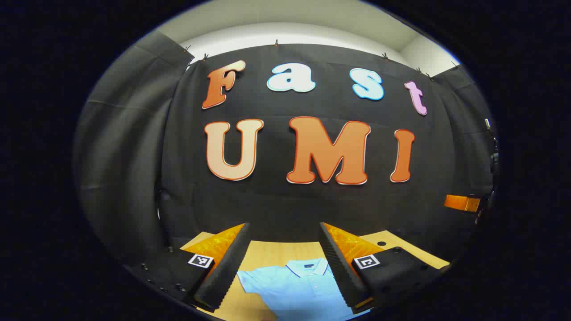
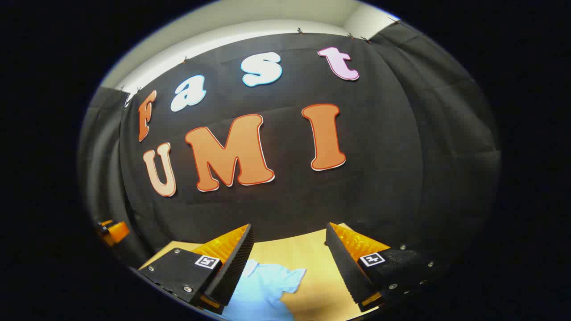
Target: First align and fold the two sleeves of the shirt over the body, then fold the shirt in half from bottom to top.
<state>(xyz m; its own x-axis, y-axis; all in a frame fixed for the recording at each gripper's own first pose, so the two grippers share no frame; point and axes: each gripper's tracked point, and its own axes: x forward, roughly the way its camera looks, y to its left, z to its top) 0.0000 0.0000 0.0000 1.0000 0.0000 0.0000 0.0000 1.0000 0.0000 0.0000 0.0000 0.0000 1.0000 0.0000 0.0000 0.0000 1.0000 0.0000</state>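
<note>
A light blue polo shirt [image 1: 299, 287] lies flat on the wooden table [image 1: 272, 252], collar toward the far wall, one short sleeve spread out to the left. My left gripper [image 1: 283, 263] hangs above the shirt's collar and chest, wide open, with nothing between its fingers. In the right gripper view the shirt [image 2: 261, 292] shows one short sleeve spread out to the right on the table [image 2: 308, 254]. My right gripper [image 2: 287, 265] is held above that sleeve, also wide open and holding nothing. The shirt's lower part is hidden in both views.
The booth's black cloth wall rises just behind the table's far edge. The other gripper's body [image 1: 461, 203] shows at the far right of the left gripper view. At the far left of the right gripper view is the other gripper's body [image 2: 111, 232].
</note>
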